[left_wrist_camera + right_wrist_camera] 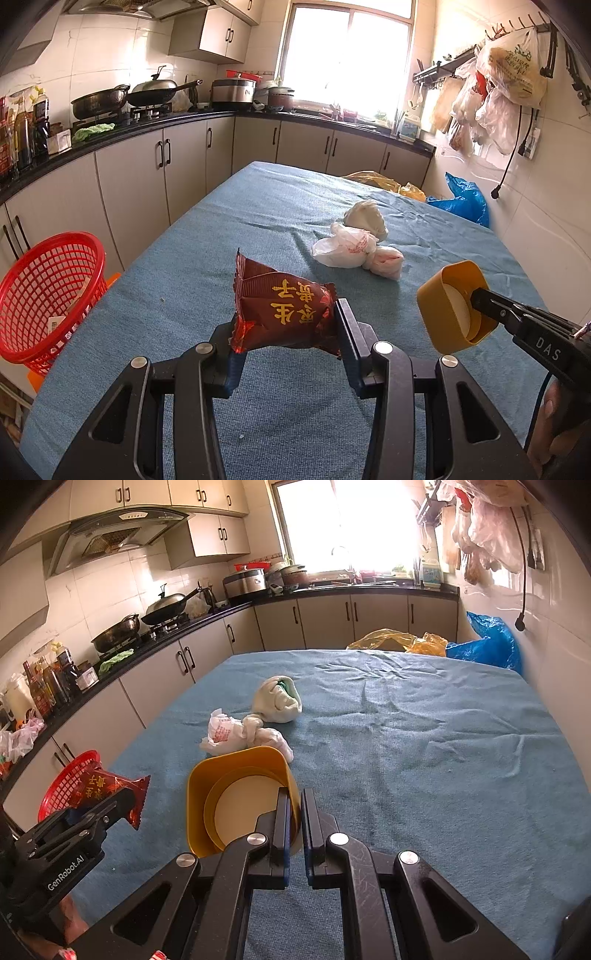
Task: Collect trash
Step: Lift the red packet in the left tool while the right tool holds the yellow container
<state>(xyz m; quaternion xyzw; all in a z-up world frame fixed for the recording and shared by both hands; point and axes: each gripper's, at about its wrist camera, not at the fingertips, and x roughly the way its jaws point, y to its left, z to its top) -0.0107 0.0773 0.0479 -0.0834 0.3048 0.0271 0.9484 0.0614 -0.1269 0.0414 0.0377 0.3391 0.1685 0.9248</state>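
We grip a red snack wrapper (284, 314) in our left tool (286, 325), a yellow tub (240, 797) pinched by our right tool (295, 823), red basket (48, 295) at nine o'clock.

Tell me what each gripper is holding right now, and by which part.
The left gripper clamps the red snack wrapper across its body near the lower sealed end. The right gripper pinches the yellow cap by its side wall.
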